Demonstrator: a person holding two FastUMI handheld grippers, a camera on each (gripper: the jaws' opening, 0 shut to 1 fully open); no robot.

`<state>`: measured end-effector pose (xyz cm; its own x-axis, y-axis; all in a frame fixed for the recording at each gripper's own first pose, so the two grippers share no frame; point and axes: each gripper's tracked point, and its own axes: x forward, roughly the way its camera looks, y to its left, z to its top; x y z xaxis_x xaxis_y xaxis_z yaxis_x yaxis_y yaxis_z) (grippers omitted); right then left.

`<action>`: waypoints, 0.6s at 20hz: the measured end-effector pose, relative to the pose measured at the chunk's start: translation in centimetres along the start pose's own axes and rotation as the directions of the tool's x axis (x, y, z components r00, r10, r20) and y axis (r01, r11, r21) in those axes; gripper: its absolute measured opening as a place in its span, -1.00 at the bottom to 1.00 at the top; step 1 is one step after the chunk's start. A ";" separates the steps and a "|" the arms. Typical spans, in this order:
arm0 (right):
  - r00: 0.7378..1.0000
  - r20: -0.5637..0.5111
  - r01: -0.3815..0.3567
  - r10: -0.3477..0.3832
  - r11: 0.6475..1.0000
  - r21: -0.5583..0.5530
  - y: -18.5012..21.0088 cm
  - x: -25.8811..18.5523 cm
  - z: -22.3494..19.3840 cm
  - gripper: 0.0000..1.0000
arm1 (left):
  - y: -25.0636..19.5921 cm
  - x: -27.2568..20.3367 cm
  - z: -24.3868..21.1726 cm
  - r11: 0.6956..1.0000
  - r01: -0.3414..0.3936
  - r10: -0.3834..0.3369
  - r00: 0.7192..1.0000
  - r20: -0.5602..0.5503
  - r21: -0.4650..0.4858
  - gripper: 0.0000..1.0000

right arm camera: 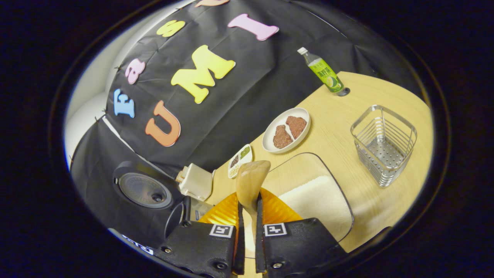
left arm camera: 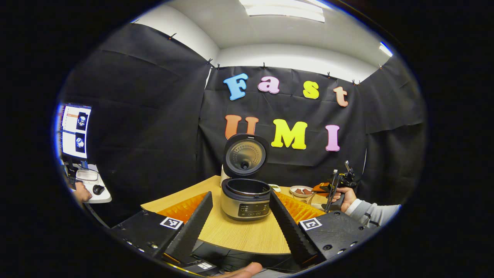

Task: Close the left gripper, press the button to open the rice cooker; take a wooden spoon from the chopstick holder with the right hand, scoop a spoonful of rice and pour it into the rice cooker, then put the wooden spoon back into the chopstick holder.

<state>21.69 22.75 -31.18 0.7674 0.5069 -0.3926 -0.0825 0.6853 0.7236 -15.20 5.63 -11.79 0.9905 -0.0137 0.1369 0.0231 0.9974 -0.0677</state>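
A: What's where, left to right?

B: Left gripper (left arm camera: 240, 216) jaws stand wide; the rice cooker (left arm camera: 246, 204) sits between them, lid up, on the counter (left arm camera: 247, 235). Right gripper (right arm camera: 247, 216) jaws pinch the wooden spoon (right arm camera: 251, 181), rice container (right arm camera: 320, 200) just beyond.

A: Advice?

B: Probably dip the bowl low, lift level.

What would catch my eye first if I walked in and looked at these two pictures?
Probably the rice cooker, standing mid-table with its round lid flipped up. Next, the wooden spoon pinched in the right hand-held gripper, poised over a clear container of white rice. Beyond it stand a wire chopstick holder, a plate with two brown pieces and a green bottle by the wall.
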 end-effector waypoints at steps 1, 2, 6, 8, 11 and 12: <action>1.000 0.002 -0.009 0.009 1.000 0.028 -0.1 -0.1 0.2 -0.68 | -0.5 0.1 -0.2 1.000 0.019 -0.019 1.000 -0.001 -0.002 0.89; 1.000 0.002 -0.015 0.015 0.999 0.052 -0.2 -0.1 0.3 -0.69 | -1.0 0.1 -0.3 0.999 0.035 -0.035 0.999 -0.003 0.001 0.89; 0.998 0.036 -0.046 0.042 0.988 0.145 0.0 -1.3 0.7 -0.70 | -1.5 0.6 -0.2 0.997 0.055 -0.056 0.998 0.015 0.059 0.89; 0.997 0.060 -0.048 0.037 0.980 0.191 -0.4 -1.9 1.5 -0.69 | -1.8 0.8 -0.5 0.995 0.062 -0.064 0.998 0.016 0.077 0.88; 0.994 0.108 -0.059 0.031 0.961 0.269 -1.2 -3.5 3.0 -0.69 | -2.0 1.0 -0.5 0.995 0.065 -0.066 0.998 0.016 0.081 0.88; 0.992 0.119 -0.068 0.035 0.955 0.289 -1.3 -3.9 3.5 -0.69 | -2.1 1.2 -0.7 0.995 0.065 -0.067 0.998 0.013 0.077 0.89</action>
<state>21.03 18.04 -28.65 0.8344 0.4644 -0.2969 0.0529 0.4687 0.8818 -14.01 3.50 -12.15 0.9849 -0.0791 0.1541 0.0772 0.9968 0.0180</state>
